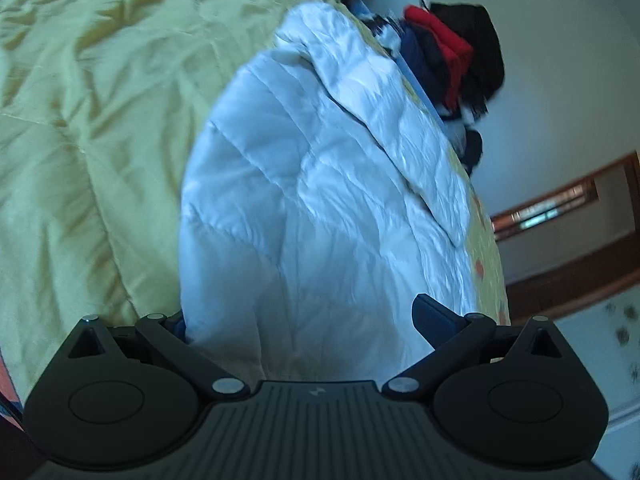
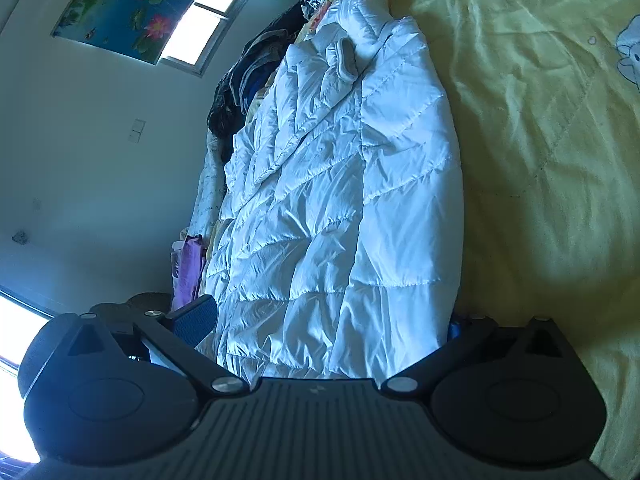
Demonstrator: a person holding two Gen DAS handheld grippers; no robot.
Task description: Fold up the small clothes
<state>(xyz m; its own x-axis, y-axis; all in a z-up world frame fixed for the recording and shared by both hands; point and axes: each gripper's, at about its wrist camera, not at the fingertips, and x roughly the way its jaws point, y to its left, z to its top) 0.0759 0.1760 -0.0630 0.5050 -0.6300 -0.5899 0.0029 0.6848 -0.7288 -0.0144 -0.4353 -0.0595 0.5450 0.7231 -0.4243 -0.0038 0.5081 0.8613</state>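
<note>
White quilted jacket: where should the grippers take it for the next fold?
Probably at the near hem of the white quilted jacket, one corner each, from the near side: it lies lengthwise on the yellow bedspread, hem between each gripper's spread fingers.

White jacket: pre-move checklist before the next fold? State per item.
1. Left gripper has fabric between its fingers: ok. The white jacket fills the gap; whether the grip is firm, cannot tell.
2. Right gripper has fabric between its fingers: ok. The jacket's hem bunches across the gap; firmness, cannot tell.
3. Both fingertips visible: not ok. On each gripper one finger is hidden by fabric.
4. Free space on the yellow bedspread beside the jacket: ok.
5. Sleeve tucked in: the grey-lined cuff lies on top of the body, ok.
6. Pile of dark and red clothes apart from the jacket: cannot tell, it sits close behind the far end.
</note>
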